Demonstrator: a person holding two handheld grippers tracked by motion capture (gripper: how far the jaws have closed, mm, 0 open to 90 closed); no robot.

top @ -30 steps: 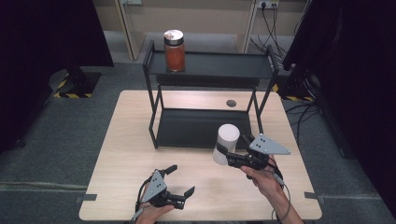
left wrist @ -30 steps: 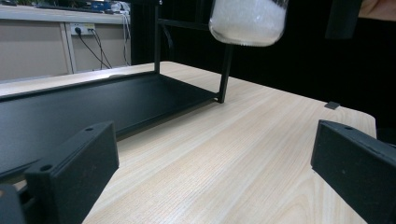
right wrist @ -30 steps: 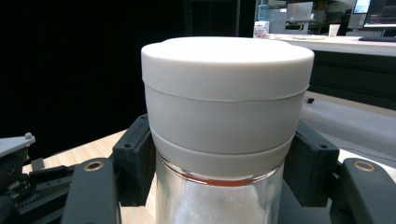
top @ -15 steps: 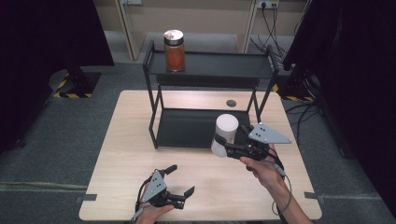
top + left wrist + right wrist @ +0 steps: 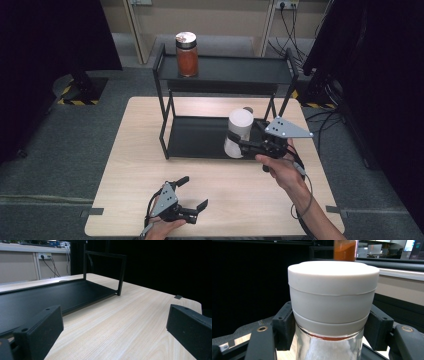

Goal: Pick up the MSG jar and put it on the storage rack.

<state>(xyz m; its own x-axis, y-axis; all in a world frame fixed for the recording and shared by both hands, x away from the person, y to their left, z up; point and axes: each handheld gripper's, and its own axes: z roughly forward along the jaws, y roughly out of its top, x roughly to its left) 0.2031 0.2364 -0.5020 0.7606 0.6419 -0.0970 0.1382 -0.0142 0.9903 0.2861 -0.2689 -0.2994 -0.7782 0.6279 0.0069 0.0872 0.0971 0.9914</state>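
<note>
The right gripper point(image 5: 239, 141) held a white-lidded glass jar point(image 5: 238, 132), its jaws clamped on the glass just under the lid, one on each side as the right gripper view showed point(image 5: 333, 312). The jar stood upright in the grip, its long axis vertical, and hung clear of the table point(image 5: 135, 165) in front of the black two-tier rack point(image 5: 225, 70), over the right part of the lower shelf point(image 5: 195, 137). From the tongs the rack lay straight ahead and farther from the person; its top shelf sat higher than the jar, with an orange-filled jar point(image 5: 187, 54) already standing at its left end. In the right gripper view that orange jar point(image 5: 345, 249) showed above and behind the white lid, so the top shelf seemed to lie beyond and above the held jar. If the jar was bound for that shelf, the move would turn on lifting it past the shelf's front rail while keeping it upright, then carrying it forward. The right hand point(image 5: 277, 170) was plainly the nearer one. The left gripper point(image 5: 192, 200) rested low at the table's near edge, well apart from the rack, jaws wide and empty, pointed toward the lower shelf point(image 5: 50, 296).
</note>
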